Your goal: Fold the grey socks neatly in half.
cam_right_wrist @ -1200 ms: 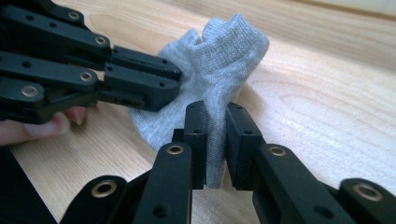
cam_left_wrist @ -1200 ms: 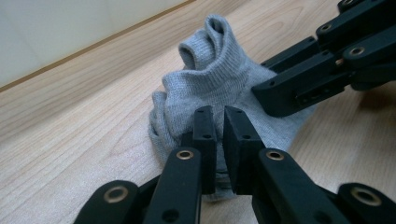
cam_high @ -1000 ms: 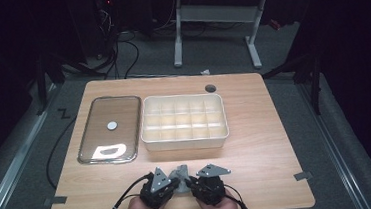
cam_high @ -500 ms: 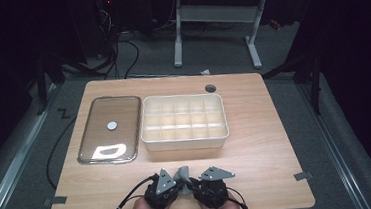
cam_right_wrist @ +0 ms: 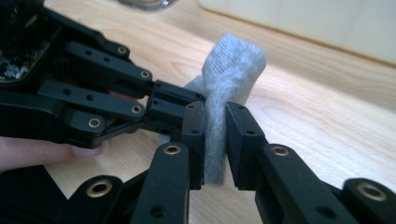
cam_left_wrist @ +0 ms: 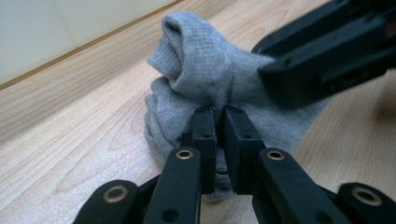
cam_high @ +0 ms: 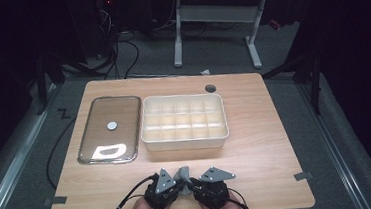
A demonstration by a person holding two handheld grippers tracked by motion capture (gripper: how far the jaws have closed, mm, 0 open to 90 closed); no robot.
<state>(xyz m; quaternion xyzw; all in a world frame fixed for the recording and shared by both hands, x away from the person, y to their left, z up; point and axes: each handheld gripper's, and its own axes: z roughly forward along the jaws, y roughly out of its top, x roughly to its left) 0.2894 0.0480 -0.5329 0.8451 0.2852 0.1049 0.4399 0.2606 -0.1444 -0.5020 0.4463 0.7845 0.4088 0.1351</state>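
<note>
The table [cam_high: 257, 144] carries, toward its far side, a white compartment box [cam_high: 184, 121] and, to its left, a clear lid [cam_high: 109, 129] lying flat with a small round disc on it. At the near edge, well apart from the box, a small grey sock [cam_left_wrist: 205, 79] is held bunched between the two grippers.

The left gripper [cam_left_wrist: 215, 122] is closed on a fold at the sock's near side; the right gripper [cam_right_wrist: 215, 120] is clamped on an upstanding fold of the same sock, the cloth being seen pinched between its jaws.

The step is judged to be a folding or rolling of the sock. To be done well, both pinches should be kept firm, the cloth kept low over the table, and one hold released only once the fold is secured by the other. Pulling apart would likely undo the bundle.
</note>
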